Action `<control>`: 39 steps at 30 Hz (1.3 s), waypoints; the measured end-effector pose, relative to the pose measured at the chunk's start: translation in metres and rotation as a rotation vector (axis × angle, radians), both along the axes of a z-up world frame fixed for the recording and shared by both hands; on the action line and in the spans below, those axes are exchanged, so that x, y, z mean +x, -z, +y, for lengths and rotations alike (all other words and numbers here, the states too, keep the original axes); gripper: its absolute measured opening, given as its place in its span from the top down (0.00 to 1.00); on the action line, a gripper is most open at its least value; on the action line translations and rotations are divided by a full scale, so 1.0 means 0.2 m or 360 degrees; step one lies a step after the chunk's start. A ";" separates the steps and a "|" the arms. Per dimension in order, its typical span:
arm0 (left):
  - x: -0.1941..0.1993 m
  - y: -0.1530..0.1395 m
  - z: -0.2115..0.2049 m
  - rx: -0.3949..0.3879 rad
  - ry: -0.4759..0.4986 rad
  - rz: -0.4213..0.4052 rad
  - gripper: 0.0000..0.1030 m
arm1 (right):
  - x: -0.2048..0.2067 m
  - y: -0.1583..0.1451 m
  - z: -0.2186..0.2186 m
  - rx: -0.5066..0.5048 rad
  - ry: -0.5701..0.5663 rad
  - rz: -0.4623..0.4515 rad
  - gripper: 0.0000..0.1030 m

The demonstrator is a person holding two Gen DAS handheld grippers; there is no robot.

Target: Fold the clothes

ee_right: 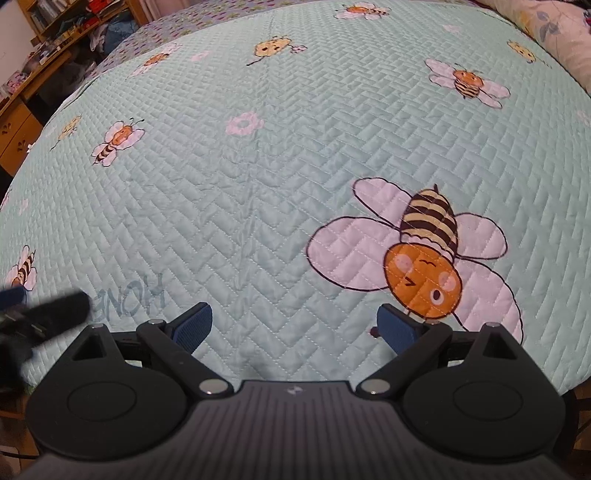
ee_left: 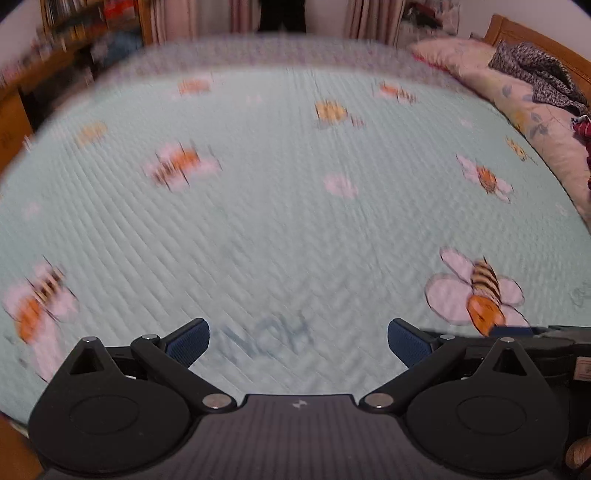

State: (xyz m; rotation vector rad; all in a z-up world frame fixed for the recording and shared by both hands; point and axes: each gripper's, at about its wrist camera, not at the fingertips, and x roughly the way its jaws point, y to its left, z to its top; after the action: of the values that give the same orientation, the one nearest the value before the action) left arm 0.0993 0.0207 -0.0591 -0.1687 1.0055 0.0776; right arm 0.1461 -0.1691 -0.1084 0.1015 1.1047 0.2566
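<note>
A bed covered by a pale green quilted spread point(ee_left: 280, 206) with bee and flower prints fills both views; the same spread point(ee_right: 266, 177) shows sharply in the right wrist view. My left gripper point(ee_left: 298, 345) hovers over the near edge, open, with nothing between its blue pads. My right gripper point(ee_right: 294, 328) is also open and empty, beside a large printed bee point(ee_right: 424, 266). A heap of speckled dark clothing point(ee_left: 539, 74) and something red point(ee_left: 583, 133) lie at the far right by the pillow. The left wrist view is blurred by motion.
A long floral pillow point(ee_left: 517, 110) runs along the wooden headboard point(ee_left: 546, 40) on the right. Wooden shelves and a desk point(ee_right: 40, 70) stand to the left of the bed. Curtains point(ee_left: 369, 18) hang beyond the far edge. A blurred dark shape, the other gripper point(ee_right: 48, 317), crosses the right wrist view's left edge.
</note>
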 end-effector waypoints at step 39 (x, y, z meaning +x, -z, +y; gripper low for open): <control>0.17 0.09 -0.21 0.0130 -0.0015 -0.0059 0.01 | 0.03 -0.10 -0.33 -0.0060 0.0306 -0.0473 0.07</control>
State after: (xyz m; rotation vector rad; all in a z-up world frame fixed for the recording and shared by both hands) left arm 0.1333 -0.0220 -0.0780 -0.0998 0.9628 0.1239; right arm 0.1513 -0.2345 -0.0883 0.1304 0.7975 0.0746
